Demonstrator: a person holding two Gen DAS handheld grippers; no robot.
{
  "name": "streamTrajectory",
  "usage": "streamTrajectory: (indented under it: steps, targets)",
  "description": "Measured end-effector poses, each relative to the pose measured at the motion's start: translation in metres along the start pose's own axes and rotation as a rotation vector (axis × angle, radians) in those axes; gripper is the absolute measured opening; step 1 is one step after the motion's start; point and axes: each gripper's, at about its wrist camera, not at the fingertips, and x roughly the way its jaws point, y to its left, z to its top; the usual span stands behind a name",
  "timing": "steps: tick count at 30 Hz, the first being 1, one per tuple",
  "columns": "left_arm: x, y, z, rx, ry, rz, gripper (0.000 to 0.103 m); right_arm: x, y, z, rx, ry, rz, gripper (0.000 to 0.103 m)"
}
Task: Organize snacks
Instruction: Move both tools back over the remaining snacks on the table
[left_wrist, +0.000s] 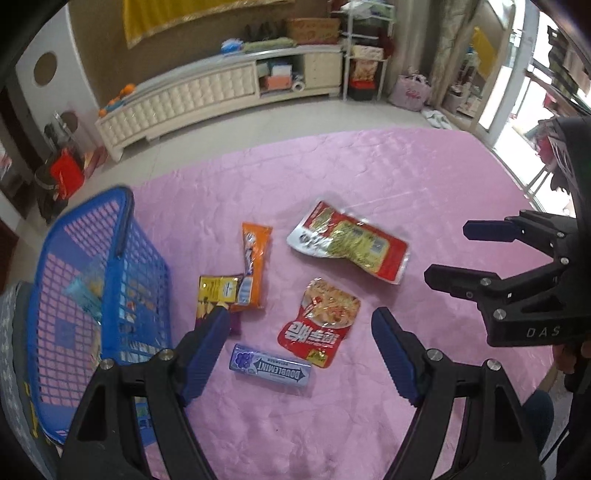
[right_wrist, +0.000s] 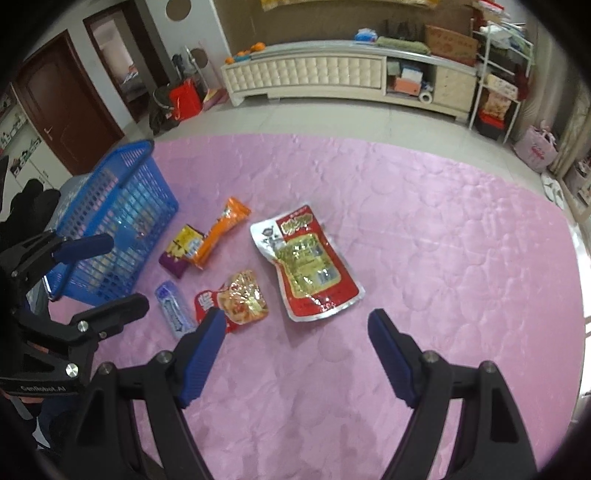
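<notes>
Five snack packs lie loose on a pink quilted mat (left_wrist: 369, 177) beside a blue mesh basket (left_wrist: 144, 280), which stands at nine o'clock of the group and is cut off at the left wrist view's lower left edge. Whatever sits inside the basket shows only as pale shapes behind its mesh, too broken up to name. Largest of the loose packs, a red and silver pouch (right_wrist: 306, 262) lies flat at about one o'clock of the cluster, its long axis running eleven to five in the right wrist view. A smaller red noodle pouch (left_wrist: 321, 325) lies near the middle, its long axis running one to seven o'clock, its lower corner hidden behind a finger in the right wrist view. An orange wrapper (left_wrist: 255, 266) runs almost twelve to six, its lower end overlapping a yellow and purple packet (left_wrist: 218, 295), whose near end is covered by the left gripper's finger. A Doublemint gum pack (left_wrist: 271, 369) lies at six o'clock, long axis roughly nine to three, its lettering upside down to the camera. Both tools hang above the mat: the left gripper (left_wrist: 299, 354) holds its jaws spread wide over the gum and noodle pouch, gripping nothing; the right gripper (right_wrist: 295, 350) is likewise spread and empty, over bare mat.
</notes>
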Motion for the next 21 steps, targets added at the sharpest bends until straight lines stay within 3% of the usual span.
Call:
streamTrajectory:
  steps: [10, 21]
  targets:
    - [0.036, 0.028, -0.026, -0.250, 0.102, -0.003, 0.078, 0.058, -0.004, 0.018, -0.093, 0.107, 0.044, 0.089]
    - [0.067, 0.065, -0.059, -0.541, 0.196, 0.008, 0.078, 0.098, -0.007, 0.030, -0.195, 0.163, 0.014, 0.091]
